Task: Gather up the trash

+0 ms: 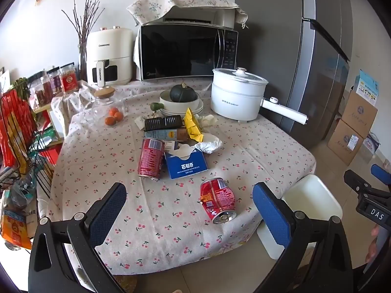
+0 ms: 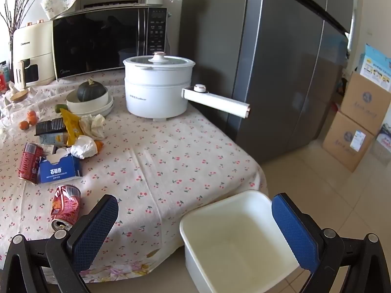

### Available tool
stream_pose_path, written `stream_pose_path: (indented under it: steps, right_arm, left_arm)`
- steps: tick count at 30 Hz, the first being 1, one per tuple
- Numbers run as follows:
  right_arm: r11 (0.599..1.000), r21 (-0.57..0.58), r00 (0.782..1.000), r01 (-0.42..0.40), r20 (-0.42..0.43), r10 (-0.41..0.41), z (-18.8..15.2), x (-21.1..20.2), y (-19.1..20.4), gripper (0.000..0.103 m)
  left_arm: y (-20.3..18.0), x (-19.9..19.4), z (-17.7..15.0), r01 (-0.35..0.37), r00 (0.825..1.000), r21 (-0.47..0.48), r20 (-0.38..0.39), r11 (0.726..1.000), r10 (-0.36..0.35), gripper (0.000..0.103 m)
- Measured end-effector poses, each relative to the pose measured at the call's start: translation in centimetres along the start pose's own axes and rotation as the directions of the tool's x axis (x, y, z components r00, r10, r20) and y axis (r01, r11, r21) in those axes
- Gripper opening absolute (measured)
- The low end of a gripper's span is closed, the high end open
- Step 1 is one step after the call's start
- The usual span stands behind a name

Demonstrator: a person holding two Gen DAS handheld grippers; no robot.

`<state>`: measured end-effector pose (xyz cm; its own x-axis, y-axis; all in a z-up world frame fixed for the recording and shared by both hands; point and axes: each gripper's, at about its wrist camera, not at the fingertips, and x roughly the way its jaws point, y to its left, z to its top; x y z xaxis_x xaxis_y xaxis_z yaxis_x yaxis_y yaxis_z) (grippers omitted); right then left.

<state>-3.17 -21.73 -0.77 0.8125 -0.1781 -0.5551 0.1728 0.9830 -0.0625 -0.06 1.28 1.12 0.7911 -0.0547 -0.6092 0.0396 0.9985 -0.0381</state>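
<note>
The left gripper (image 1: 188, 210) is spread wide with nothing between its blue pads, hanging over the near edge of the desk (image 1: 256, 146) at the bottom of the left wrist view. A crushed red can (image 1: 217, 199) lies on its side on the cherry-print cloth just ahead of the gripper, between the two fingers in the picture and closer to the right one, apart from both. Farther up the frame, near the centre, a second red can (image 1: 151, 158) lies touching a blue tissue box (image 1: 186, 164). Behind them sit a crumpled white paper (image 1: 209, 145), a yellow wrapper (image 1: 192, 125) and a dark ribbed tray (image 1: 163, 122).

The right gripper (image 2: 195, 229) is also spread and holds nothing. In its view a white bin (image 2: 234, 241) stands on the floor just beside the desk's corner, at the lower centre of the frame, lying between the two fingers and nearer the right pad. The crushed can shows at the lower left of that frame, just beyond the left finger (image 2: 94, 234). A white electric pot (image 2: 157, 88) stands at the upper centre, beside the grey fridge (image 2: 281, 61).
</note>
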Motion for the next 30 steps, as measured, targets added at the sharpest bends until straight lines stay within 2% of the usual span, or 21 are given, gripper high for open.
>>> stream_pose_path:
  steps: [7,10,30]
  right_arm:
    - [1.000,-0.006,1.000,0.023,0.020,-0.022,0.03,-0.33,0.05,0.103]
    - [1.000,-0.002,1.000,0.001,0.014,-0.001,0.20,-0.27,0.32,0.103]
    - [1.000,-0.001,1.000,0.002,0.023,-0.002,0.27,-0.59,0.16,0.103]
  left_arm:
    - [0.12,-0.35,-0.07,0.012,1.000,0.004,0.007,1.000,-0.012,0.103]
    - [0.18,-0.32,-0.18,0.012,1.000,0.004,0.007,1.000,-0.012,0.103]
    - [0.34,-0.27,-0.41,0.010,1.000,0.012,0.003,1.000,-0.010,0.103]
